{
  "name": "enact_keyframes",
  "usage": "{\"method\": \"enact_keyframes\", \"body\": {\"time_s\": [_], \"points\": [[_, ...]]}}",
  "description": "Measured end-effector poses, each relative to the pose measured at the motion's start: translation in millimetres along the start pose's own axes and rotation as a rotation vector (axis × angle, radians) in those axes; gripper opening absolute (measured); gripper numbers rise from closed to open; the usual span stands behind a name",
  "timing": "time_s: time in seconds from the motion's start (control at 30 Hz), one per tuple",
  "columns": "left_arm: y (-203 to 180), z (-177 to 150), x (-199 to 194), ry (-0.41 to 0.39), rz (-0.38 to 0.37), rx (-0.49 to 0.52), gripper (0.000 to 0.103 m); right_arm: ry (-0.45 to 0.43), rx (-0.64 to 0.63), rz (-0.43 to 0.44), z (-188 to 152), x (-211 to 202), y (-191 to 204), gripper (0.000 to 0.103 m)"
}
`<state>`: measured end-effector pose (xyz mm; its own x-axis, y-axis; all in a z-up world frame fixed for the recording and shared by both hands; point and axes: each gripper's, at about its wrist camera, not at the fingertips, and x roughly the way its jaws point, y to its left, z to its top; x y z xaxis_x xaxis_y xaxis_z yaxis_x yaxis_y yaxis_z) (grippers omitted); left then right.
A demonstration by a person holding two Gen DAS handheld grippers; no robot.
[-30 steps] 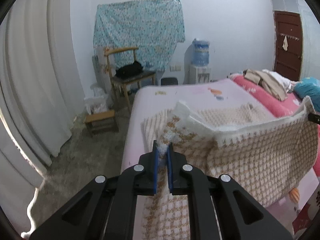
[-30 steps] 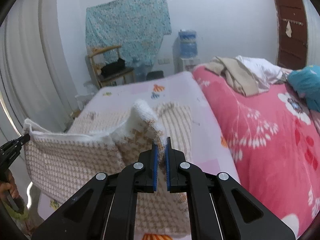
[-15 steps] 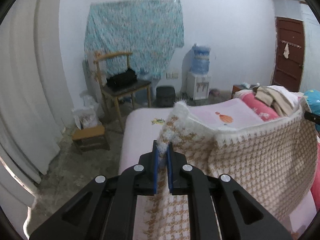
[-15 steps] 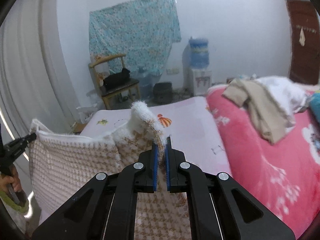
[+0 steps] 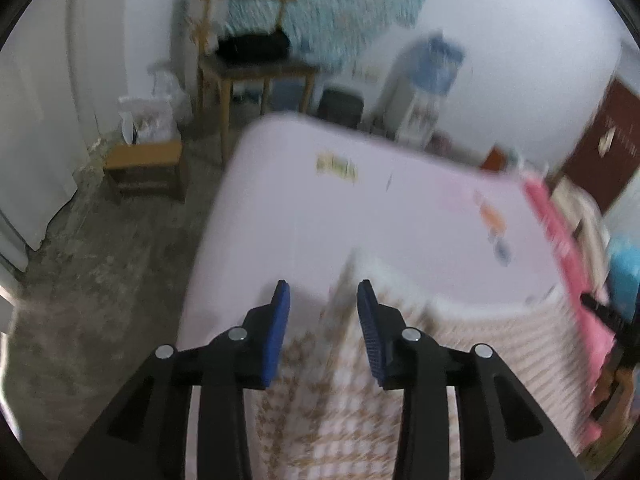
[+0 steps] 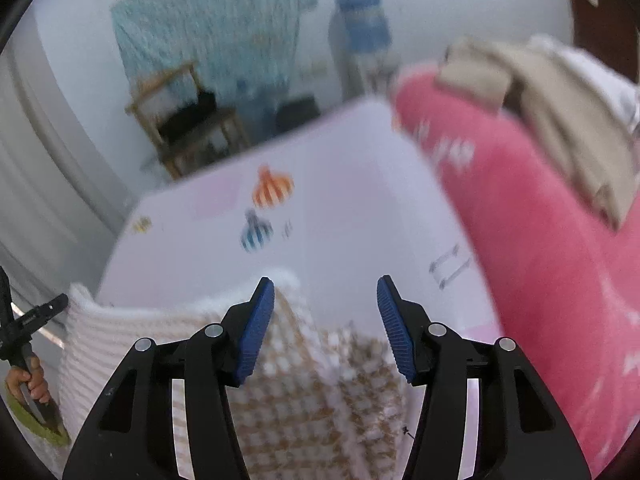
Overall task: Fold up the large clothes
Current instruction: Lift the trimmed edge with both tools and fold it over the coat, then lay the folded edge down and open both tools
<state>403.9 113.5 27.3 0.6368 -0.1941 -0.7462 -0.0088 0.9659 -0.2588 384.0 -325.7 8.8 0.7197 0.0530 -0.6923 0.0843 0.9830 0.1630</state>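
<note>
The large garment is a beige-and-white houndstooth knit [image 5: 460,352] spread on the bed, blurred by motion. My left gripper [image 5: 324,292] hangs over its left corner with jaws opening. A fold of the knit rises between the blue pads [image 5: 280,320] and lies close to the right one, but neither presses on it. My right gripper [image 6: 325,286] stands over the knit's other corner [image 6: 304,392], jaws also opening and wider apart, with the cloth's white edge beside the left pad. The left gripper [image 6: 36,316] shows at the far left of the right wrist view, held by a hand [image 6: 28,380].
The bed has a pale pink sheet [image 5: 360,200] with small prints, and a bright pink blanket [image 6: 540,240] carrying a beige clothes pile [image 6: 540,80]. Beyond the bed stand a wooden chair [image 5: 248,64], a low stool [image 5: 144,160] and a water dispenser [image 5: 432,72].
Both grippers carried the knit's raised edge forward along the bed and lower. Both were shut on the cloth; now their jaws stand apart and the cloth has dropped from the pads.
</note>
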Motion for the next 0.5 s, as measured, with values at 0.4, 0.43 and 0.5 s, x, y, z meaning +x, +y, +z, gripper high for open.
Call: {"method": "enact_keyframes", "body": {"time_s": [0.4,0.43,0.5], "points": [[-7.1,-11.2,49.5,0.170,-0.093,-0.107,0.034,0.223,0.053,0.034,-11.5,53.0,9.7,0.018],[-2.0,-10.5,41.0,0.156,-0.091,-0.115,0.034,0.207,0.074,0.012,-11.5,42.4,3.4,0.023],[3.1,-10.1,15.9,0.116,-0.045,-0.099,0.034,0.143,0.035,-0.082,-16.0,6.1,1.9,0.037]]}}
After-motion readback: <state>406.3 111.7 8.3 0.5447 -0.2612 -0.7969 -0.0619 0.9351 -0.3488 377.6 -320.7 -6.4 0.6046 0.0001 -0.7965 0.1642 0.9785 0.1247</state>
